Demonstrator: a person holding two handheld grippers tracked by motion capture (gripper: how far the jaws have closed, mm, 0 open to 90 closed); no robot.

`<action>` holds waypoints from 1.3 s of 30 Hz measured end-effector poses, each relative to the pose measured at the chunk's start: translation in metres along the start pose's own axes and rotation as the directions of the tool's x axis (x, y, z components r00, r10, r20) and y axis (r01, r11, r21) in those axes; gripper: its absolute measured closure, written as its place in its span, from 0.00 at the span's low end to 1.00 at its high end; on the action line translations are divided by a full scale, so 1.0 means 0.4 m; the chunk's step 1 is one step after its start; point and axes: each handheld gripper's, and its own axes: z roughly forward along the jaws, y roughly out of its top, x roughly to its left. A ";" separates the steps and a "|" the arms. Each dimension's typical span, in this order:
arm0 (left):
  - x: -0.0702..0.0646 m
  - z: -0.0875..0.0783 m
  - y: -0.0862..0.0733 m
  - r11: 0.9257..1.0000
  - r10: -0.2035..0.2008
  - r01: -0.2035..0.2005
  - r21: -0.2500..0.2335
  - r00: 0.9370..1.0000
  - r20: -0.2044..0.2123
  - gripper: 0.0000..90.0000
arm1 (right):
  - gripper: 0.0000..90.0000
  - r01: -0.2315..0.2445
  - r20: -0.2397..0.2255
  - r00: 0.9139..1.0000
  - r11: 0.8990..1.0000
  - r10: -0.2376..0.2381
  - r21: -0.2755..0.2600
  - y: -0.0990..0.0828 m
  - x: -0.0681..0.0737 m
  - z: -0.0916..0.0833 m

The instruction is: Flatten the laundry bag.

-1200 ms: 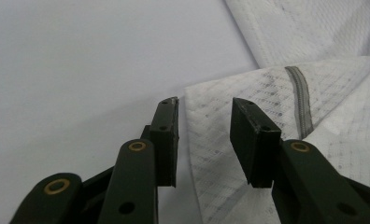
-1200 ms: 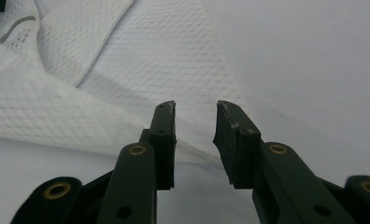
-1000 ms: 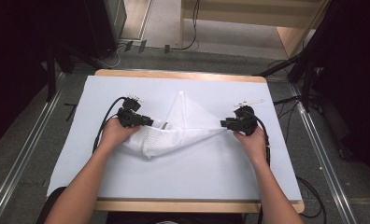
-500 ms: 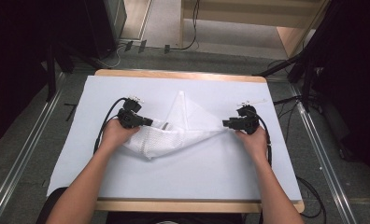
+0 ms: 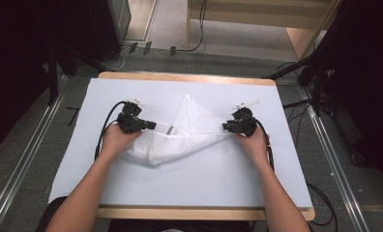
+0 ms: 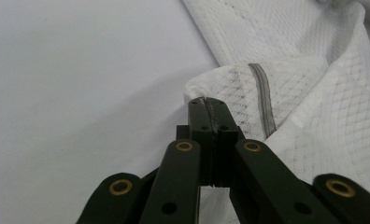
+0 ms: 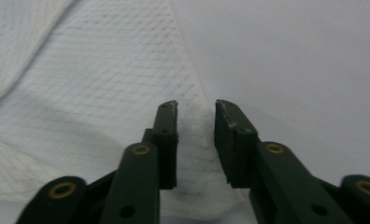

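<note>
Mesh cloth [image 5: 180,137] lies rumpled mid-table, soft and light; my left gripper [image 6: 206,105] is clenched on its folded edge; my right gripper [image 7: 196,109], jaws just closing, straddles the corner, not yet pinching.

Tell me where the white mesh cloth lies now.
In the high view, the white mesh cloth lies mid-table on the pale sheet, between the left gripper and right gripper.

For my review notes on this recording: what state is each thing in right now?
White mesh cloth: crumpled, partly folded, one corner peaked toward the far edge.
Left gripper: shut on the cloth's hem.
Right gripper: jaws apart over the cloth's corner, just been closing, not pinching.
Table cover: flat.
</note>
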 end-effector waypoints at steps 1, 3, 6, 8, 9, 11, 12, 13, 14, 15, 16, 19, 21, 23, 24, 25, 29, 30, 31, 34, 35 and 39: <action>0.000 -0.001 -0.001 1.000 -0.001 0.001 -0.003 1.000 0.000 1.00 | 0.89 0.008 0.014 1.000 1.000 -0.008 0.001 0.001 0.003 0.000; -0.001 -0.005 -0.001 1.000 0.000 0.000 -0.009 1.000 -0.001 1.00 | 1.00 0.001 -0.026 1.000 1.000 -0.001 0.006 0.002 0.003 0.002; 0.001 -0.017 -0.002 1.000 -0.007 0.006 -0.024 1.000 -0.014 1.00 | 1.00 0.010 -0.015 1.000 1.000 -0.010 0.029 0.009 0.007 0.001; 0.007 -0.030 -0.003 0.999 -0.012 0.011 -0.037 1.000 -0.017 1.00 | 1.00 -0.001 -0.015 1.000 0.999 0.002 0.037 0.011 0.003 -0.001; 0.010 -0.038 -0.005 0.999 -0.016 0.015 -0.044 1.000 -0.021 1.00 | 1.00 -0.002 -0.014 1.000 0.999 0.003 0.039 0.010 0.000 -0.004; 0.017 -0.054 -0.008 0.998 -0.027 0.025 -0.059 0.999 -0.025 1.00 | 1.00 -0.025 -0.007 1.000 0.999 0.025 0.029 0.010 -0.012 -0.013; 0.020 -0.062 -0.010 0.997 -0.031 0.029 -0.066 0.999 -0.028 1.00 | 1.00 -0.038 -0.007 0.999 0.999 0.038 0.019 0.009 -0.020 -0.019; 0.024 -0.070 -0.012 0.997 -0.037 0.035 -0.073 0.999 -0.031 1.00 | 1.00 -0.046 -0.004 0.999 0.999 0.046 0.009 0.008 -0.028 -0.026; 0.027 -0.078 -0.014 0.996 -0.042 0.039 -0.081 0.999 -0.035 1.00 | 1.00 -0.057 -0.003 0.998 0.998 0.057 0.002 0.007 -0.035 -0.032; 0.031 -0.086 -0.017 0.995 -0.046 0.043 -0.087 0.998 -0.036 1.00 | 1.00 -0.069 -0.001 0.998 0.998 0.069 -0.001 0.006 -0.042 -0.038; 0.035 -0.093 -0.019 0.994 -0.054 0.050 -0.093 0.998 -0.039 1.00 | 1.00 -0.073 0.002 0.997 0.997 0.073 -0.007 0.004 -0.050 -0.044; 0.048 -0.116 -0.029 0.991 -0.074 0.069 -0.112 0.996 -0.047 1.00 | 1.00 -0.103 0.003 0.995 0.994 0.104 -0.022 -0.004 -0.073 -0.060; 0.057 -0.130 -0.036 0.989 -0.089 0.082 -0.125 0.995 -0.051 1.00 | 1.00 -0.122 0.001 0.993 0.992 0.122 -0.027 -0.009 -0.085 -0.069; 0.067 -0.144 -0.045 0.986 -0.107 0.099 -0.135 0.993 -0.055 1.00 | 1.00 -0.130 -0.002 0.992 0.991 0.130 -0.032 -0.013 -0.094 -0.075; 0.071 -0.151 -0.050 0.984 -0.120 0.111 -0.139 0.991 -0.056 1.00 | 1.00 -0.134 0.000 0.991 0.990 0.134 -0.032 -0.014 -0.097 -0.077; 0.075 -0.157 -0.055 0.983 -0.128 0.118 -0.140 0.990 -0.064 1.00 | 1.00 -0.137 0.001 0.991 0.990 0.137 -0.035 -0.015 -0.099 -0.078; 0.097 -0.180 -0.078 0.977 -0.165 0.152 -0.146 0.983 -0.080 1.00 | 1.00 -0.148 0.012 0.989 0.989 0.149 -0.028 -0.019 -0.108 -0.081; 0.102 -0.183 -0.086 0.975 -0.177 0.164 -0.147 0.981 -0.084 1.00 | 1.00 -0.152 0.008 0.988 0.988 0.152 -0.026 -0.020 -0.110 -0.080; 0.108 -0.186 -0.093 0.975 -0.185 0.172 -0.142 0.979 -0.084 1.00 | 1.00 -0.156 0.005 0.988 0.987 0.156 -0.025 -0.020 -0.110 -0.078; 0.121 -0.186 -0.109 0.974 -0.206 0.195 -0.117 0.974 -0.094 1.00 | 1.00 -0.151 -0.010 0.988 0.989 0.151 -0.005 -0.020 -0.107 -0.072; 0.125 -0.185 -0.114 0.973 -0.213 0.202 -0.112 0.972 -0.095 1.00 | 1.00 -0.146 -0.011 0.989 0.989 0.146 0.003 -0.019 -0.103 -0.067; 0.133 -0.183 -0.126 0.969 -0.235 0.226 -0.099 0.969 -0.082 1.00 | 1.00 -0.120 -0.012 0.993 0.992 0.121 0.032 -0.015 -0.091 -0.051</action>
